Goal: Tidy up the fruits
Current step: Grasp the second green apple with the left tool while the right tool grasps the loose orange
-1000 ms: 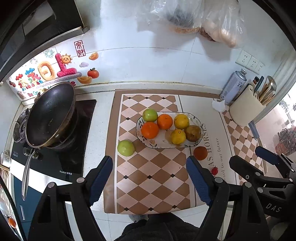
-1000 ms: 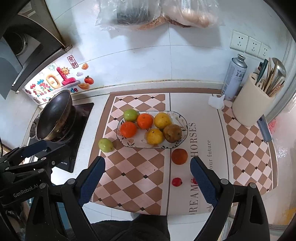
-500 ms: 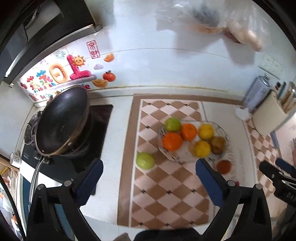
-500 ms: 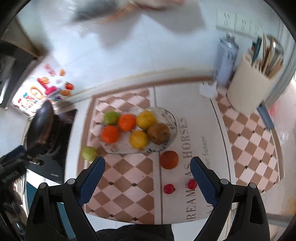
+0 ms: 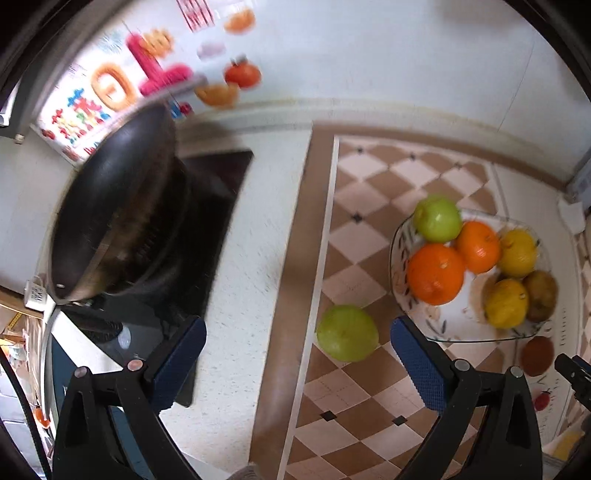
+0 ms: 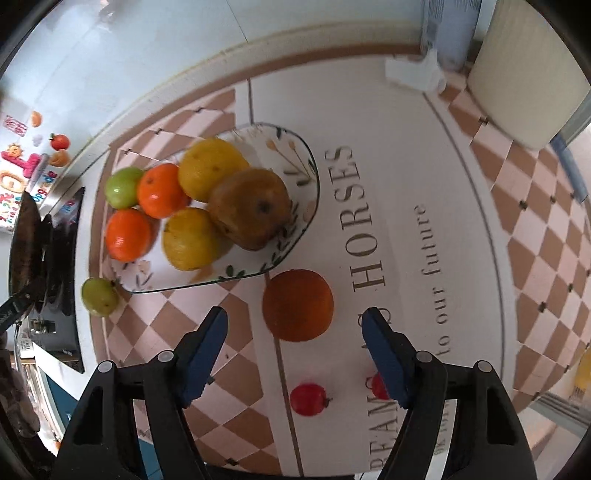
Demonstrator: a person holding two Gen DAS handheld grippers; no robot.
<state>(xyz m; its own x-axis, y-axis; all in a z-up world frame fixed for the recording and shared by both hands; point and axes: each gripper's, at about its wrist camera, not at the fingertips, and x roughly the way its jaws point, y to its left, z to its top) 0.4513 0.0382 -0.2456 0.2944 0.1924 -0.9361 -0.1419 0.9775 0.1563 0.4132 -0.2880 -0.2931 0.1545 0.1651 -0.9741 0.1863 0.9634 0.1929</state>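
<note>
A glass plate [image 5: 436, 328] [image 6: 295, 158] holds a green apple, two oranges, two yellow citrus and a brown pear. A loose green apple [image 5: 347, 333] [image 6: 99, 296] lies on the checked mat left of the plate. My left gripper [image 5: 297, 352] hangs wide open just above it, the apple nearer the right finger and untouched. A loose dark orange [image 6: 297, 305] [image 5: 536, 356] lies in front of the plate. My right gripper [image 6: 293, 345] is over it with its jaws closing; the orange sits between the fingertips, untouched. Two small red fruits [image 6: 308, 399] lie nearer.
A black wok [image 5: 118, 210] sits on the stove at the left. A cream utensil holder [image 6: 524, 74], a spray can [image 6: 450, 22] and a white scrap [image 6: 413, 72] stand at the back right. The mat [image 6: 480, 229] covers the counter; a tiled wall with stickers lies behind.
Both grippers have dropped toward the counter. The left one opened wider and came down over the loose green apple. The right one came down over the loose orange and its jaws narrowed.
</note>
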